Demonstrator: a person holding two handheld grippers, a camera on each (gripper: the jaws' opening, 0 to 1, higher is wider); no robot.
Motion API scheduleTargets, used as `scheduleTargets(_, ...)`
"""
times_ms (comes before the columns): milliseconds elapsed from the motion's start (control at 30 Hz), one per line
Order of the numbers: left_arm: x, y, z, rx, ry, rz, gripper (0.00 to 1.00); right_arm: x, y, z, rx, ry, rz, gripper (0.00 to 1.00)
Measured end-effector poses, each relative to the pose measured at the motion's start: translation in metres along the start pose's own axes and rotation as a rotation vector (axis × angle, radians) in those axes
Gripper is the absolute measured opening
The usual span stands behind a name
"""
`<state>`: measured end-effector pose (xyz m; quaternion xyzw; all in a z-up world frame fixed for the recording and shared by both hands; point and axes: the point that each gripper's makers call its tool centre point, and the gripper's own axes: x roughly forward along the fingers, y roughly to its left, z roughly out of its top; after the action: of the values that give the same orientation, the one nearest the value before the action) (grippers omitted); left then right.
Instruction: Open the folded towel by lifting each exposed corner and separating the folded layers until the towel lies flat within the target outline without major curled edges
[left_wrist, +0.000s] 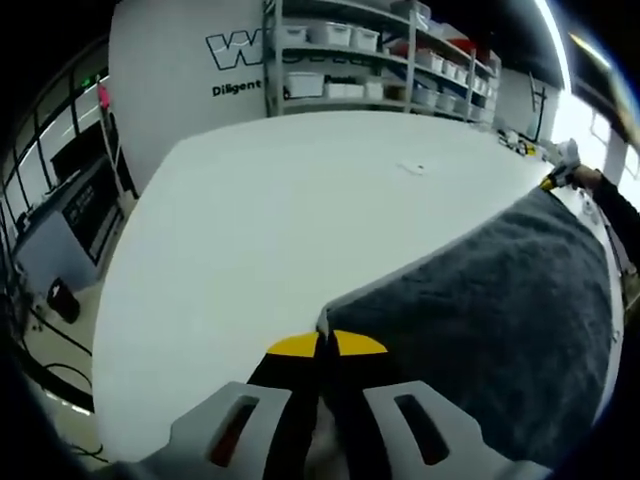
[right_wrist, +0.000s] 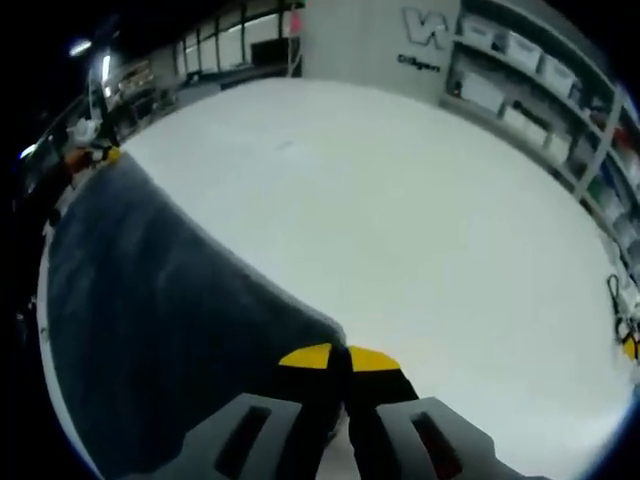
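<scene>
Left gripper view
- Left gripper (left_wrist: 326, 345): my jaws were pressed together at lower centre, pinching a corner of the towel between the yellow tips.
- Towel (left_wrist: 500, 330): dark grey, lower right of the frame, stretched from my tips toward the upper right over the white table (left_wrist: 270, 230).
- Right gripper (left_wrist: 556, 176): seen small at the upper right edge, at the towel's far corner; its jaw setting could not be read here.
- Background: shelving with bins (left_wrist: 380, 50) at the top.

Right gripper view
- Right gripper (right_wrist: 347, 358): jaws pressed together at lower centre, pinching the towel's near corner.
- Towel: occupied the left and lower left of the frame.

Handling judgement
- Material: soft, limp, light; likely to sag between grips and not slip.
- Grip point: corners, close to the hem, one layer only.
</scene>
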<state>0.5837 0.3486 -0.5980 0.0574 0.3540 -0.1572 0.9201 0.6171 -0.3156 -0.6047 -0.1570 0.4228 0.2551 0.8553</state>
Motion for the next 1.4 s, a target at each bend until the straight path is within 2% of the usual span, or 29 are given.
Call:
scheduleTargets(167,0.003,0.006,0.003,0.010,-0.001,0.002,0.01,0.001,-0.006,0.001,-0.008,-0.005,-0.016,0.00)
scheduleTargets(333,0.006,0.012,0.005,-0.003,0.002,-0.025,0.01,0.005,-0.019,0.010,-0.008,-0.044,-0.052,0.00)
scheduleTargets(500,0.015,0.025,0.013,-0.003,-0.001,-0.032,0.01,0.012,-0.029,0.015,-0.009,-0.049,-0.074,0.00)
scheduleTargets(767,0.027,0.033,0.025,-0.016,-0.004,-0.035,0.01,0.019,-0.050,0.026,-0.004,-0.059,-0.096,0.00)
scheduleTargets(1133,0.041,0.014,0.038,-0.011,-0.028,-0.035,0.01,0.035,-0.078,0.044,-0.007,-0.079,-0.117,0.00)
scheduleTargets(1233,0.043,0.009,0.041,0.000,-0.028,-0.033,0.01,0.036,-0.078,0.045,-0.011,-0.077,-0.124,0.00)
scheduleTargets(1400,0.051,0.019,0.047,0.003,-0.035,-0.033,0.01,0.044,-0.089,0.057,-0.012,-0.082,-0.139,0.00)
